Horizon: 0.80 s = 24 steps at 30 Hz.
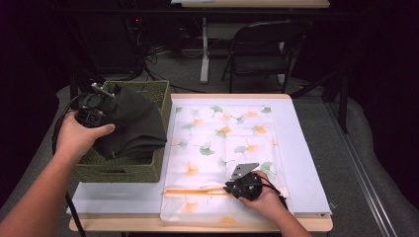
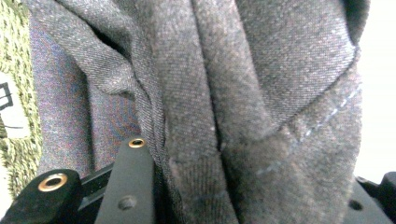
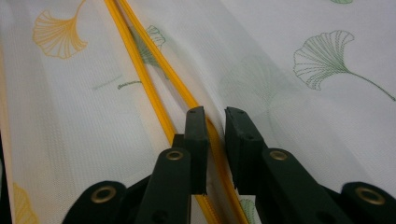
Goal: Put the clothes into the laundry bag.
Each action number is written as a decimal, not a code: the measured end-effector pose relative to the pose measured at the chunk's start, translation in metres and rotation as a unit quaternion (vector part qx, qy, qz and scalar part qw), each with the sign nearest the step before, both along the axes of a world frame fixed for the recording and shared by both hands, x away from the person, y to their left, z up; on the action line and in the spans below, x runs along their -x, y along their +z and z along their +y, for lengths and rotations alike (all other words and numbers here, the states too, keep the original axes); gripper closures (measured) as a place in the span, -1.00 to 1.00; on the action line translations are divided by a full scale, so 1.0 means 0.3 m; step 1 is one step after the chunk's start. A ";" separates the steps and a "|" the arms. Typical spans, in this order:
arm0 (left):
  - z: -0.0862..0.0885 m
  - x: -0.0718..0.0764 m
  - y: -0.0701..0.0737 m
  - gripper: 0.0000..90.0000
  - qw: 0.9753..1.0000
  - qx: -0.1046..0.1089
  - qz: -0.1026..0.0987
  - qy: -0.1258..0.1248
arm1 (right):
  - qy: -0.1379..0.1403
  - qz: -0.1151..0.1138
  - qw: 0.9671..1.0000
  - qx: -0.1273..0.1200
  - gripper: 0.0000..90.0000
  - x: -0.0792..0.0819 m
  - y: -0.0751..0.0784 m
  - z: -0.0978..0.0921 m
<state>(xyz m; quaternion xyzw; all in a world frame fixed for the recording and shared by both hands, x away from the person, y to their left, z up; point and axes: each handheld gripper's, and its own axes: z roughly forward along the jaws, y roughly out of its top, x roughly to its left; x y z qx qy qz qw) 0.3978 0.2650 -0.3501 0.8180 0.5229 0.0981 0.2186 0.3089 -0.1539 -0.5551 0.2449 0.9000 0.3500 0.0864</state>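
A dark grey garment [image 1: 133,123] hangs over a green woven basket [image 1: 159,96] at the table's left. My left gripper [image 1: 109,98] is held above the basket and is shut on the garment's folds [image 2: 243,93], which run down between its jaws [image 2: 243,200]. A white mesh bag [image 1: 222,133] printed with green and orange ginkgo leaves lies flat in the middle of the table. Its orange zipper [image 1: 197,190] runs along the near end. My right gripper [image 1: 229,187] rests there, its jaws [image 3: 215,140] nearly together around the orange zipper edge [image 3: 154,98].
The white table top [image 1: 304,163] is bare to the right of the bag. A paper label [image 2: 11,112] hangs on the basket's wall. A black folding chair [image 1: 262,49] and a table leg [image 1: 204,49] stand on the floor beyond the far edge.
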 end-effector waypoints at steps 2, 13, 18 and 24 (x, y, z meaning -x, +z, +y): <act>-0.002 -0.002 0.002 0.33 1.000 -0.004 0.002 -0.002 | 0.000 -0.002 1.000 0.004 0.84 0.002 0.001 0.002; -0.010 -0.005 0.012 0.33 1.000 -0.025 0.012 -0.012 | 0.002 -0.007 1.000 0.018 0.95 0.007 0.006 0.011; -0.028 -0.012 0.042 0.33 0.998 -0.054 0.036 -0.025 | 0.003 -0.010 1.000 0.021 0.95 0.002 0.011 0.010; -0.043 -0.010 0.053 0.33 0.996 -0.064 0.052 -0.034 | 0.001 -0.008 1.000 0.018 0.95 0.000 0.017 0.009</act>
